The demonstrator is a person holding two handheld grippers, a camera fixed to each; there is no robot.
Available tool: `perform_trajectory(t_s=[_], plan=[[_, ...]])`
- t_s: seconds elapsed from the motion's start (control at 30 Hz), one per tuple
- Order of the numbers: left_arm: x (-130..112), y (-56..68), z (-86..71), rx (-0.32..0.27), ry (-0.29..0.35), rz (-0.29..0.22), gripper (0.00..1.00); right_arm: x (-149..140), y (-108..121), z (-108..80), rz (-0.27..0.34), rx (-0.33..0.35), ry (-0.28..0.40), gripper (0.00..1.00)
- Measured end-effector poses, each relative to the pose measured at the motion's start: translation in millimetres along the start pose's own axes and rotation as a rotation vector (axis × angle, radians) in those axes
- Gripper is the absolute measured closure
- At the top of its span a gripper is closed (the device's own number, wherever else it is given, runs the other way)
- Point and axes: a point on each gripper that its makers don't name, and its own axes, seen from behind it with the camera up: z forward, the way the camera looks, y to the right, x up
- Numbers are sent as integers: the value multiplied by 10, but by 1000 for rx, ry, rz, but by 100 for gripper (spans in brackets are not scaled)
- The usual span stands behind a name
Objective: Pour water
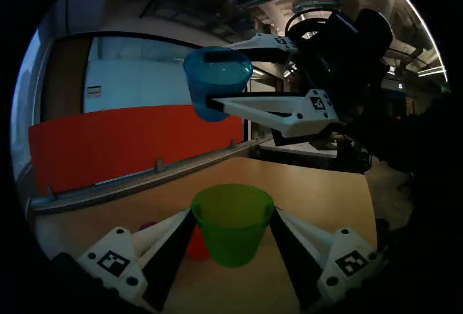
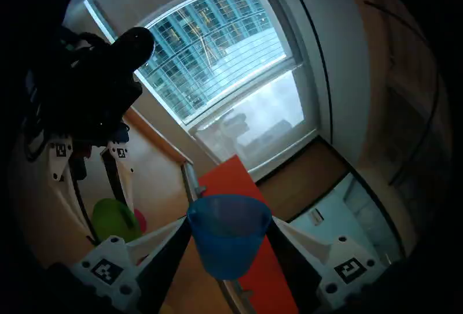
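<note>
In the left gripper view my left gripper (image 1: pixel 232 230) is shut on a green cup (image 1: pixel 232 224), held upright low over the wooden table (image 1: pixel 312 192). Above it my right gripper (image 1: pixel 211 80) holds a blue cup (image 1: pixel 215 80) in the air, higher than the green one and roughly upright. In the right gripper view the right gripper (image 2: pixel 230 236) is shut on that blue cup (image 2: pixel 228 233), its fingers pressing on both sides. The green cup (image 2: pixel 113 220) and the left gripper (image 2: pixel 116 221) appear at lower left there. I cannot tell whether either cup holds water.
A red object (image 1: pixel 197 244) sits on the table just behind the green cup. An orange-red panel (image 1: pixel 127 140) and a metal rail (image 1: pixel 150 172) run along the table's far edge. A large window (image 2: pixel 231 65) is beyond.
</note>
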Motion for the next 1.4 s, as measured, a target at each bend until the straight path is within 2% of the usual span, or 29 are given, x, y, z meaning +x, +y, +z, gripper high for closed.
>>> perform_trajectory(t_s=[0.4, 1.4], plan=[[44, 22, 16, -10, 6, 5, 13, -3, 11, 15, -97, -4, -8, 9], [63, 8, 30, -12, 11, 7, 14, -24, 121, 20, -215, -26, -11, 9]])
